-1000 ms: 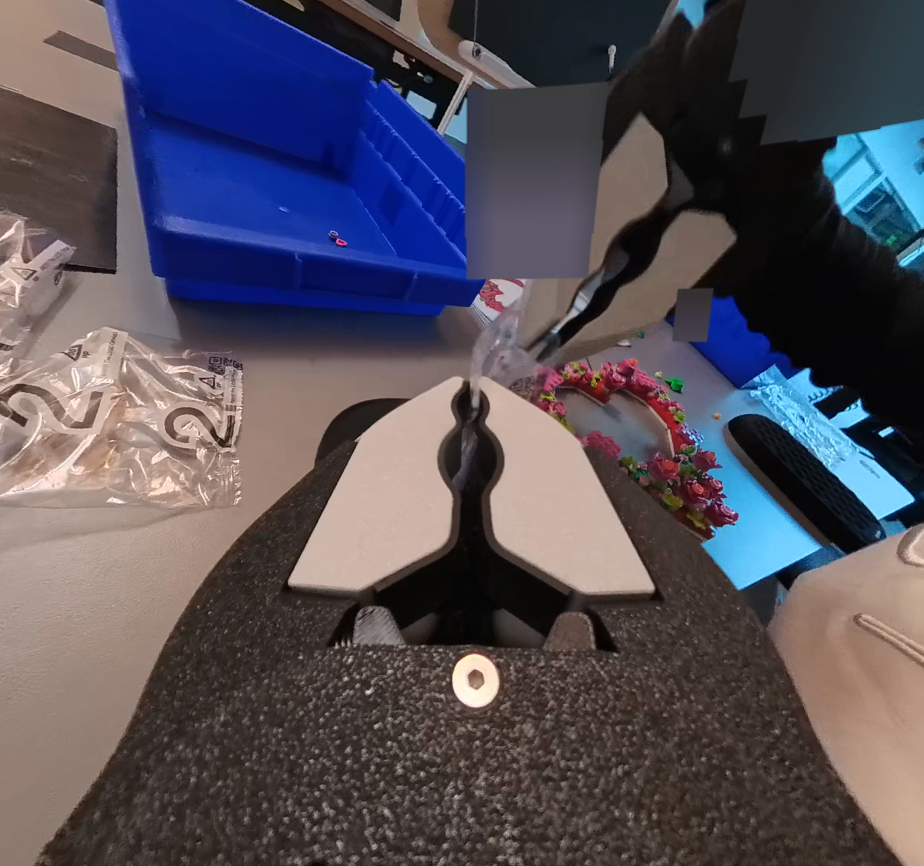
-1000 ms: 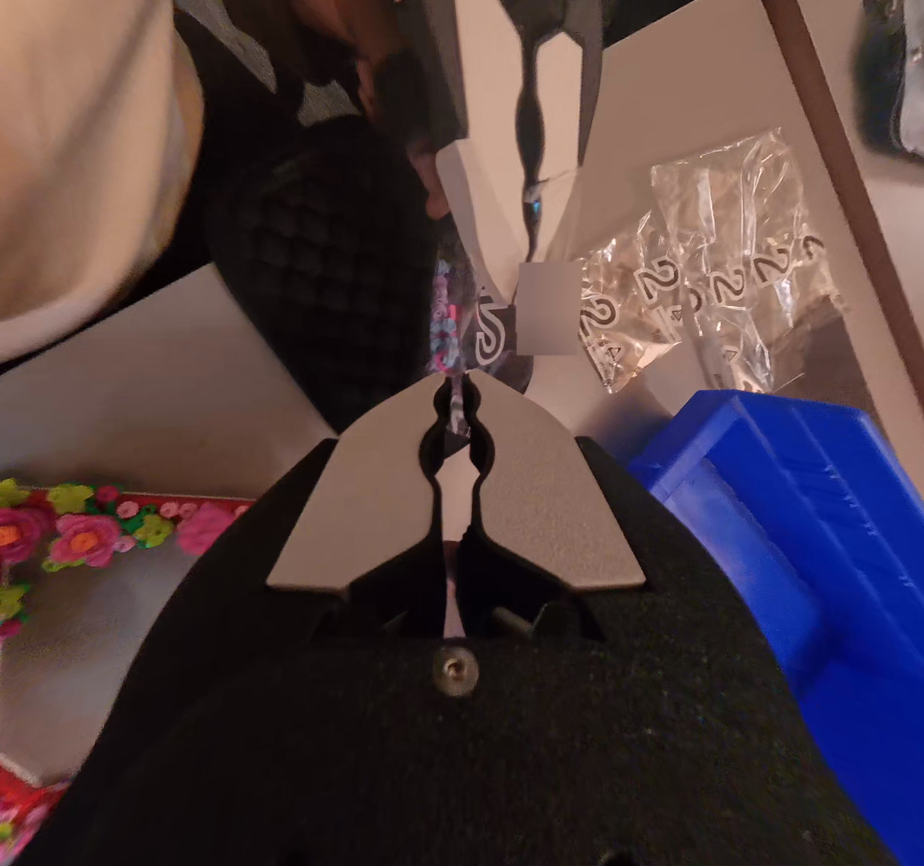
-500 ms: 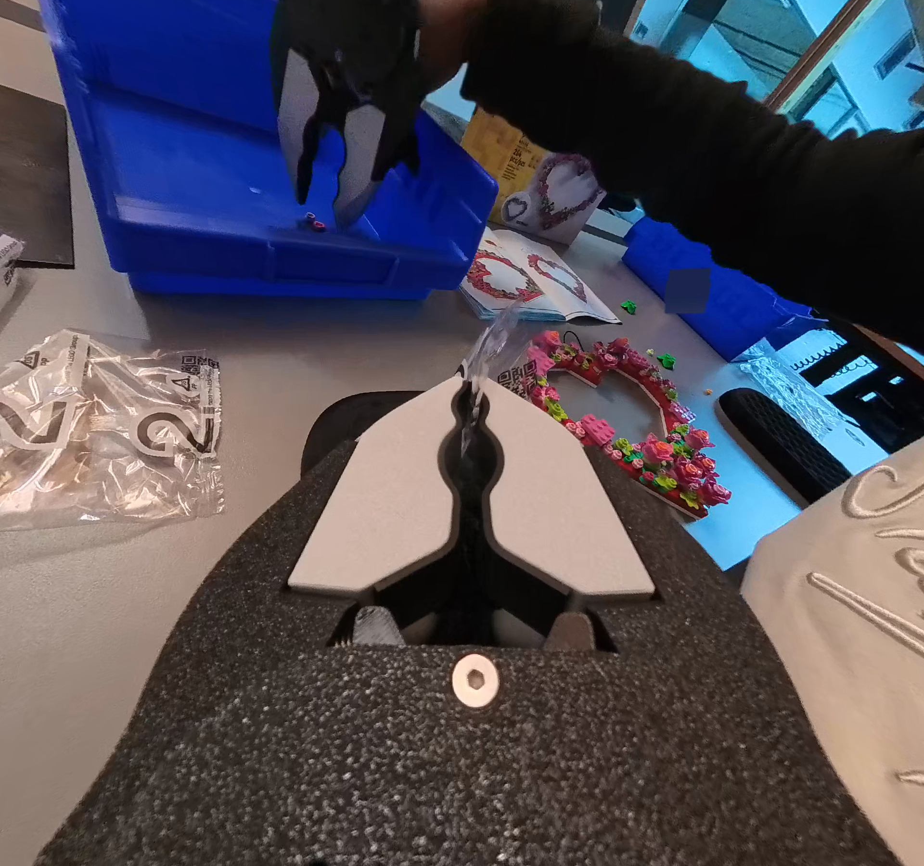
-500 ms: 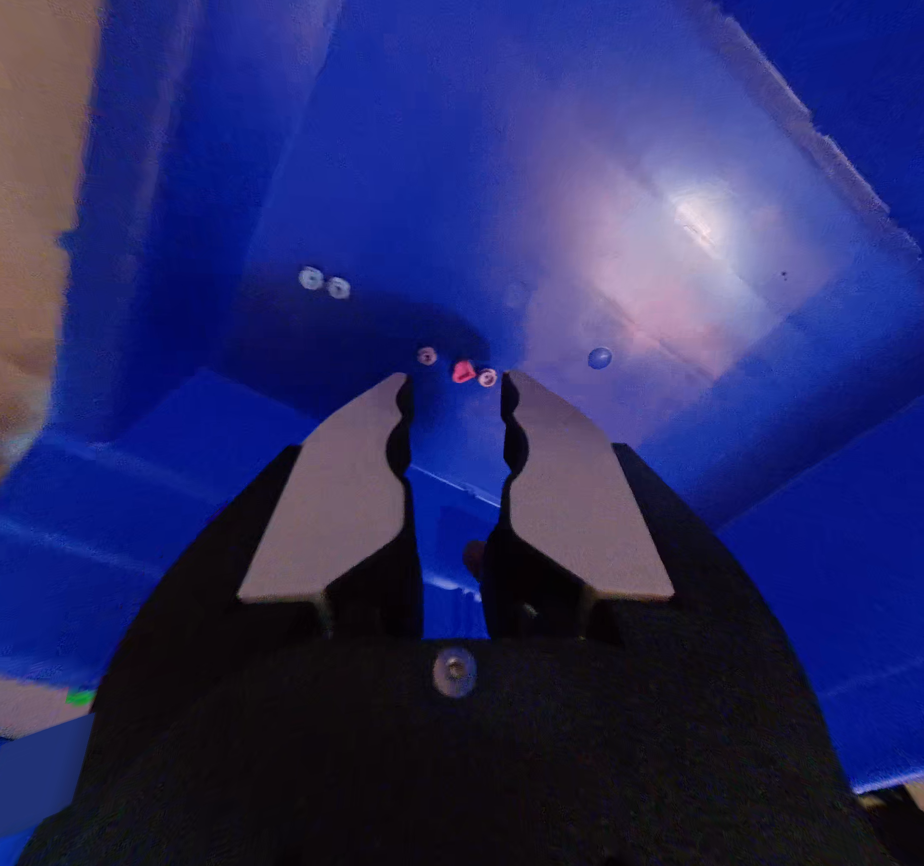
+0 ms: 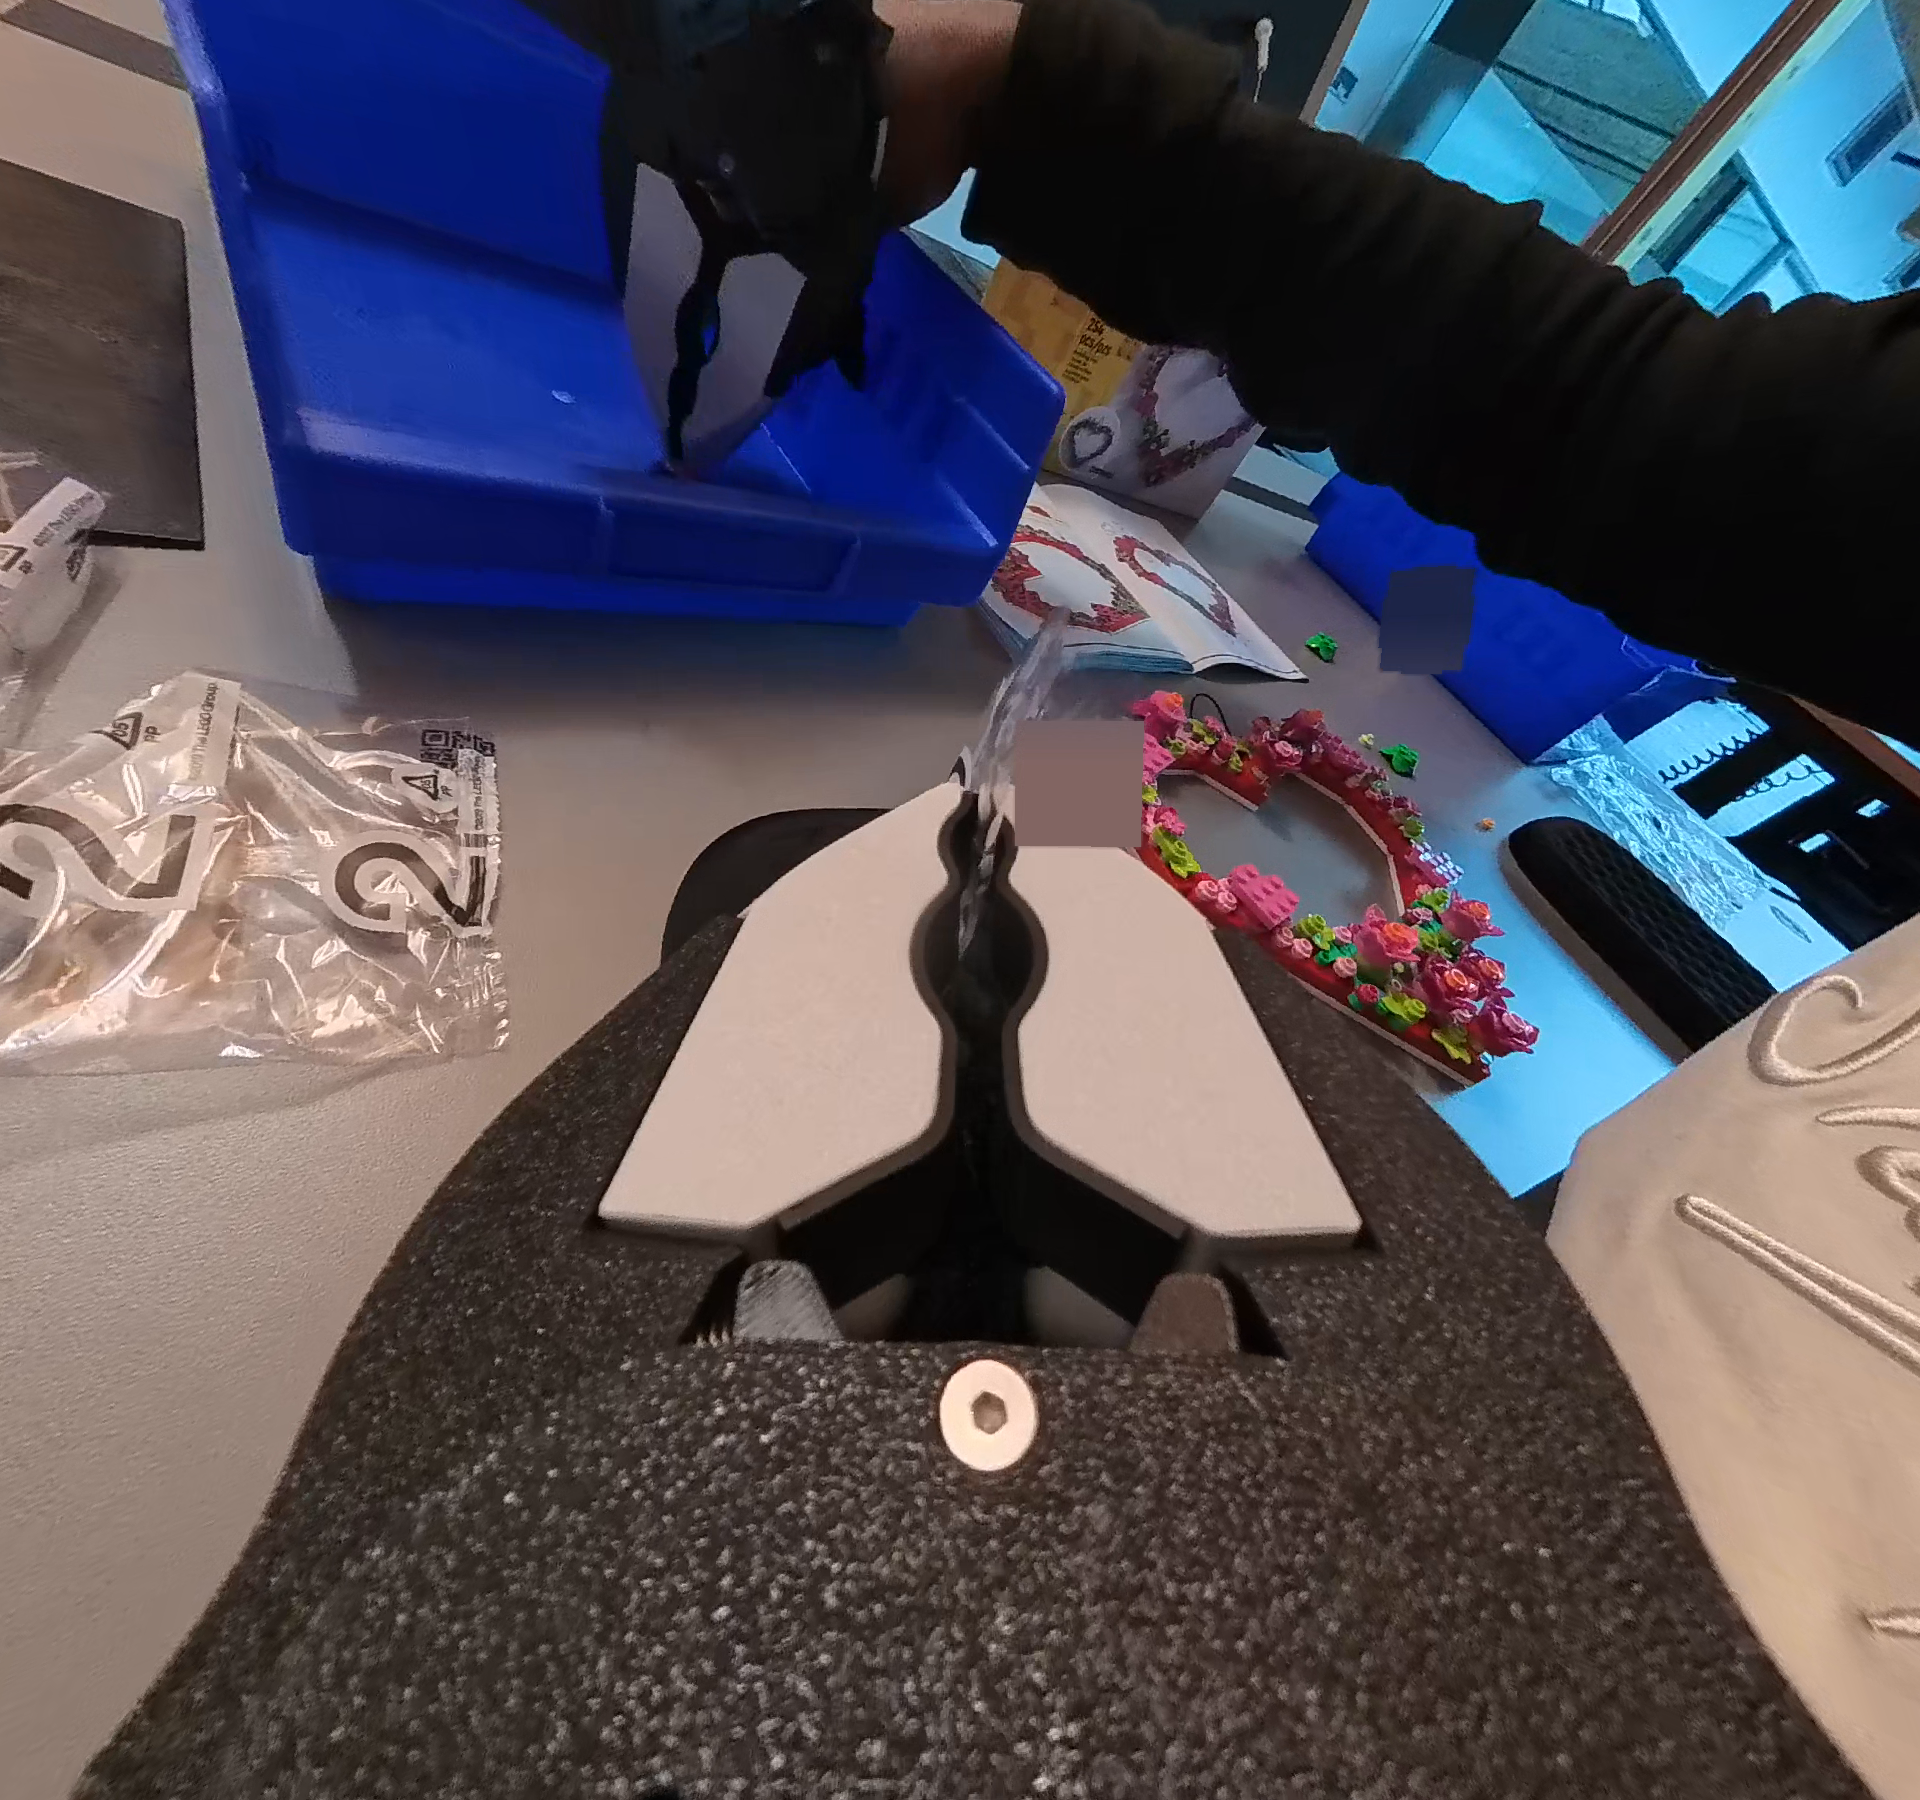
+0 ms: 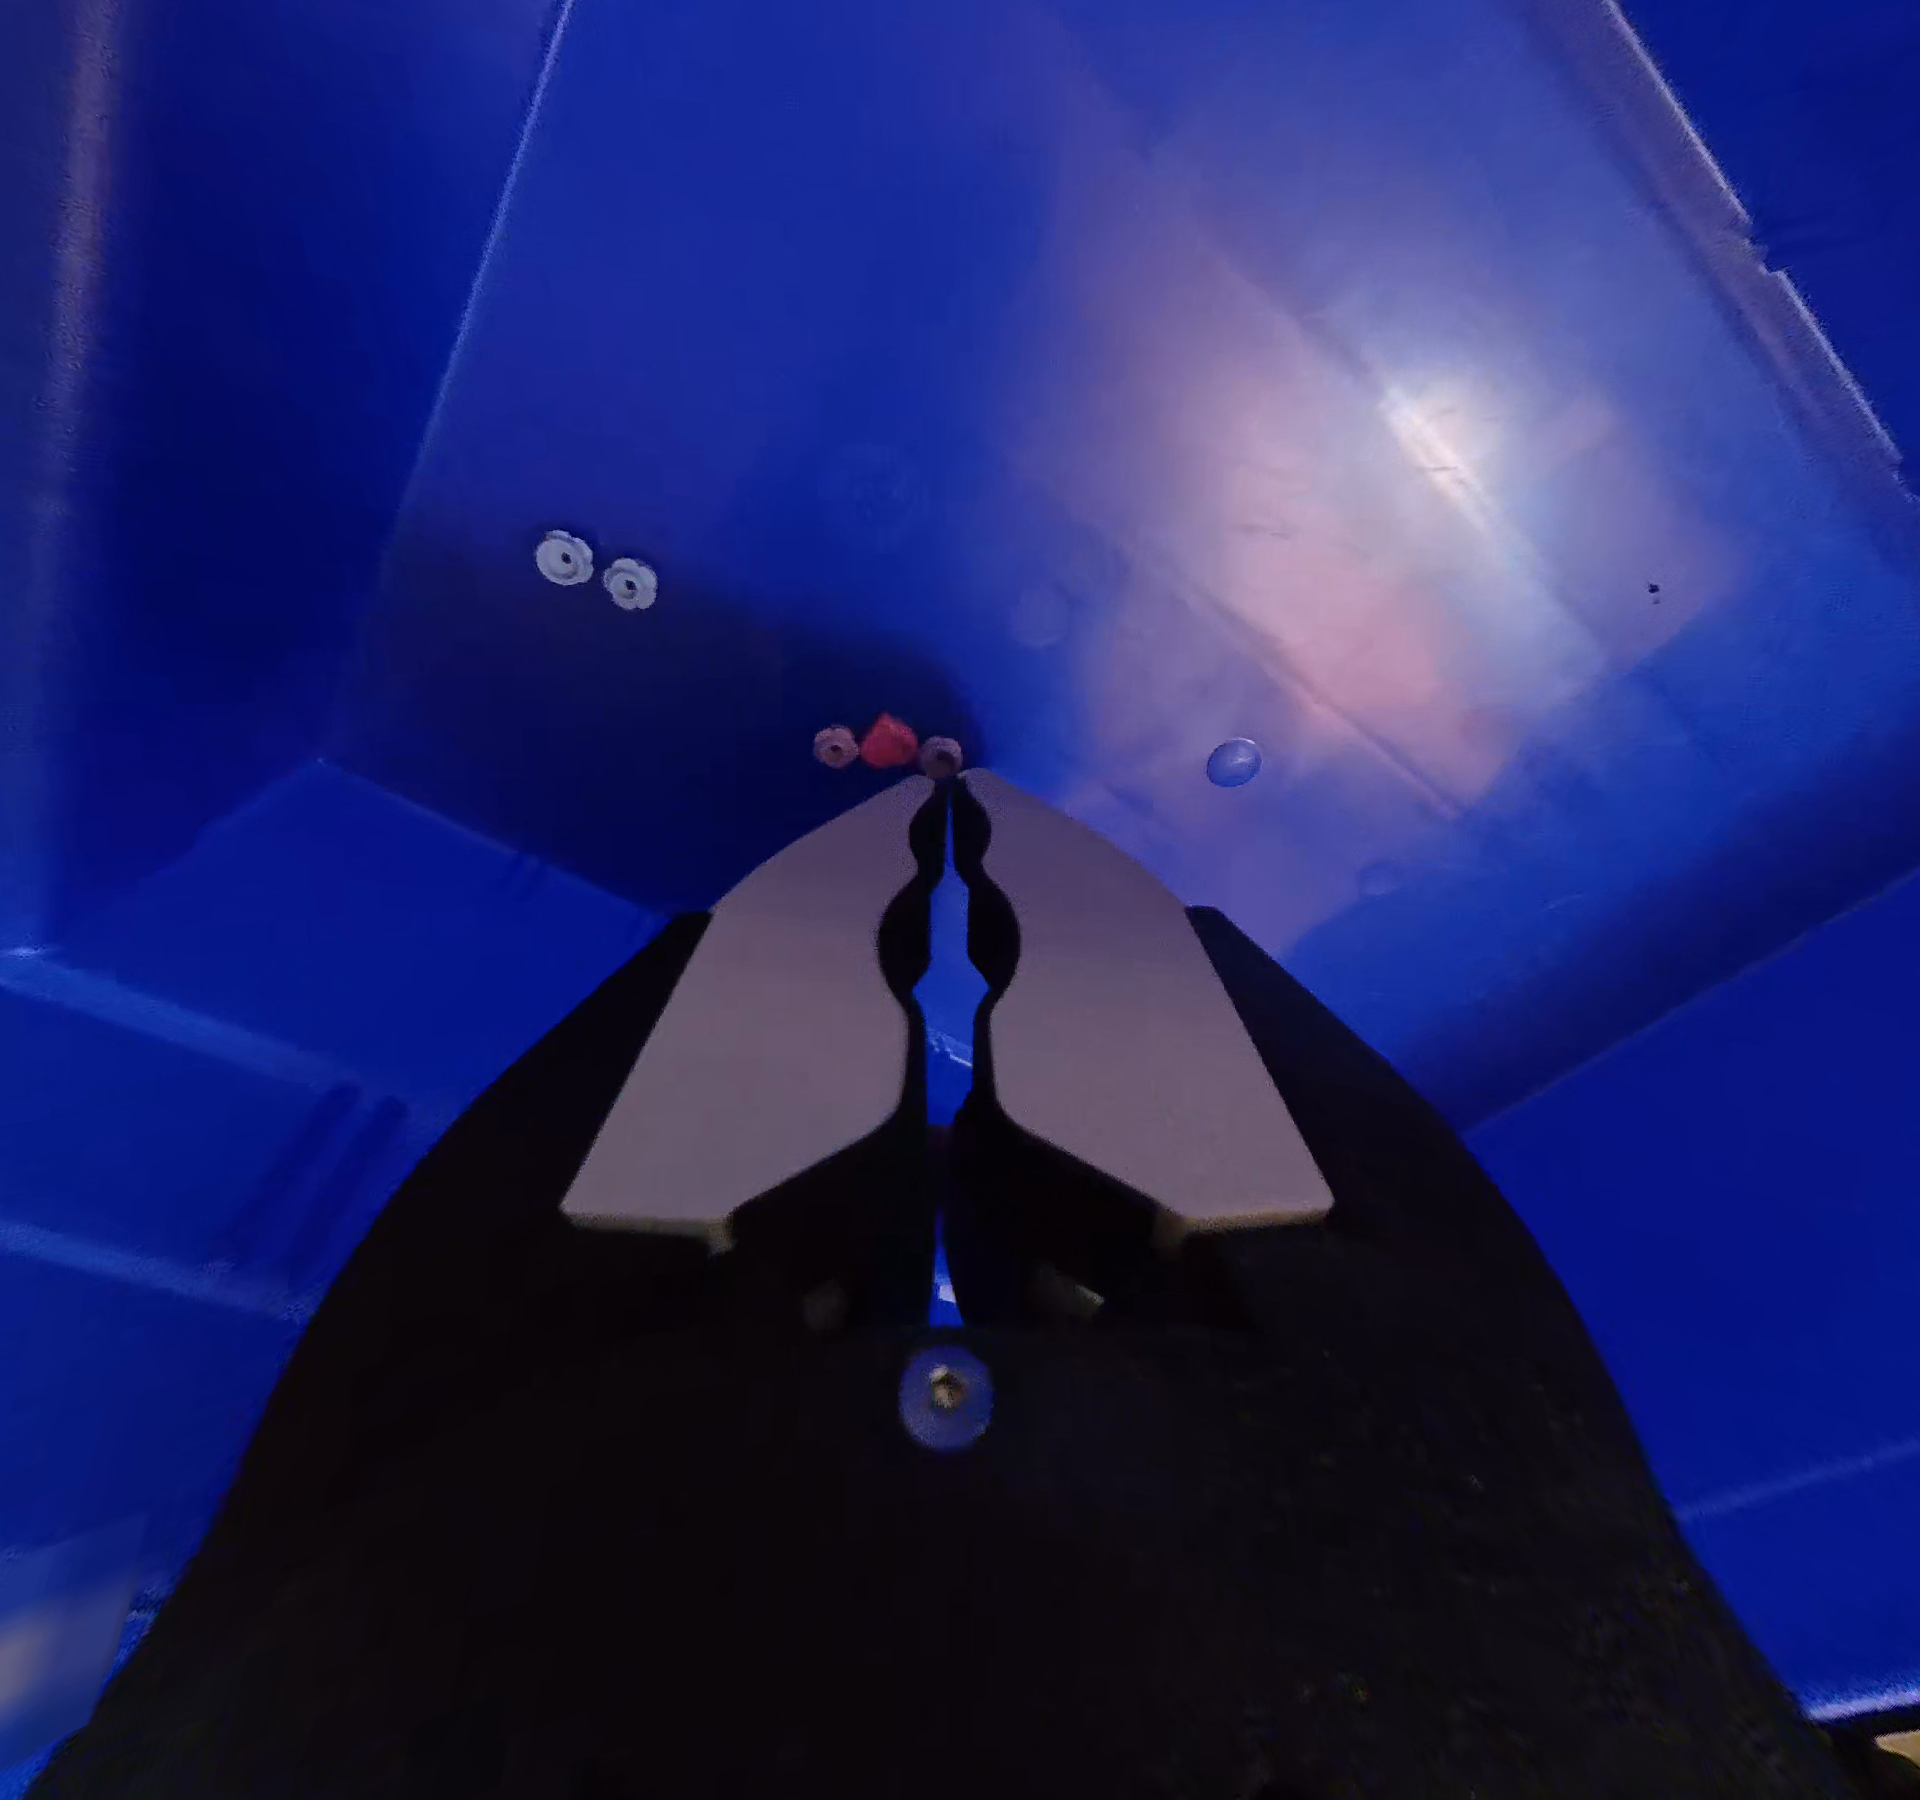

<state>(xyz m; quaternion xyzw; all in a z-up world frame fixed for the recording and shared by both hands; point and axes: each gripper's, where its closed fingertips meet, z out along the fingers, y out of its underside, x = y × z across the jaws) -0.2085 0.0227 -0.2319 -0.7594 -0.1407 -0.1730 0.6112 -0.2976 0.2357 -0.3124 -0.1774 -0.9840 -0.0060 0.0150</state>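
My left gripper [image 5: 977, 805] is shut on a strip of clear plastic bag [image 5: 1023, 701] that sticks up past its tips, above the grey table. My right gripper [image 6: 951, 786] reaches down into the blue bin [image 6: 1351, 192], its tips on the bin floor. Its jaws are closed to a thin slit, pinching a small pink round piece [image 6: 940, 758] at the very tips. A red piece [image 6: 888, 740] and another pink piece [image 6: 834, 745] lie just to the left. The right gripper [image 5: 691, 457] also shows in the left wrist view, inside the bin [image 5: 468, 462].
Two white round pieces [image 6: 566, 557] and a blue stud [image 6: 1233, 763] lie on the bin floor. On the table are clear printed bags [image 5: 239, 867], a heart-shaped flower frame [image 5: 1340, 877], an open booklet [image 5: 1122, 597], a black mat [image 5: 83, 368] and a second blue bin [image 5: 1538, 649]. My right fingertips sit around 25 cm from my left ones. The blue stud [image 6: 1233, 763] is closer to my right gripper, around 5 cm from its tips; the left tips are 30 cm off.
My right gripper let go of the bag, moved into the blue bin, opened, then closed its jaws at the pink piece. My left gripper stays shut on the bag strip.
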